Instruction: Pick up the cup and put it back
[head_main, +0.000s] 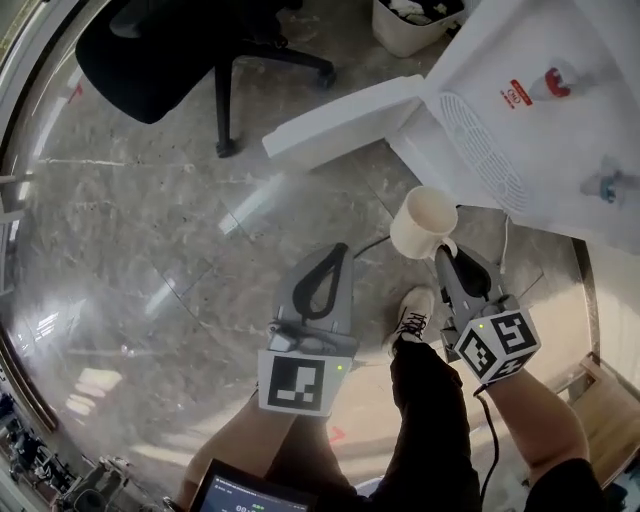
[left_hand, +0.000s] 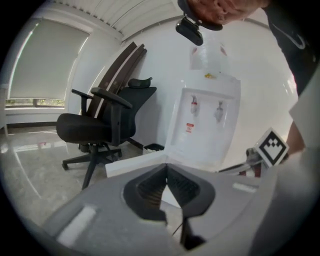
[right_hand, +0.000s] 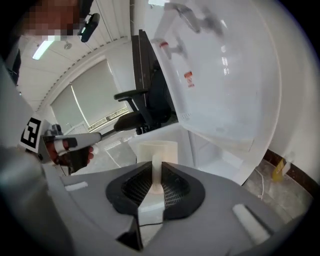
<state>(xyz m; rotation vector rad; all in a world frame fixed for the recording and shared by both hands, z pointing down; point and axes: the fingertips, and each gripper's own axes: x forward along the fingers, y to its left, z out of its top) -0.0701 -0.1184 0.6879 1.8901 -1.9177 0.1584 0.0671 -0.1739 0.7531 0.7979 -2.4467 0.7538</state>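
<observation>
A cream cup (head_main: 425, 222) hangs in the air in front of the white water dispenser (head_main: 540, 130). My right gripper (head_main: 447, 252) is shut on the cup's handle. In the right gripper view the handle (right_hand: 157, 167) stands pinched between the two dark pads, with the cup body (right_hand: 157, 150) just beyond them, upright. My left gripper (head_main: 338, 250) floats to the left of the cup, apart from it, its jaws meeting at the tips with nothing in them. From the left gripper view, this gripper (left_hand: 166, 167) points toward the dispenser (left_hand: 205, 125).
The dispenser's lower cabinet door (head_main: 340, 115) stands swung open over the marble floor. A black office chair (head_main: 170, 50) is at the far left and a white bin (head_main: 410, 22) behind it. The person's shoe (head_main: 412, 315) is below the cup.
</observation>
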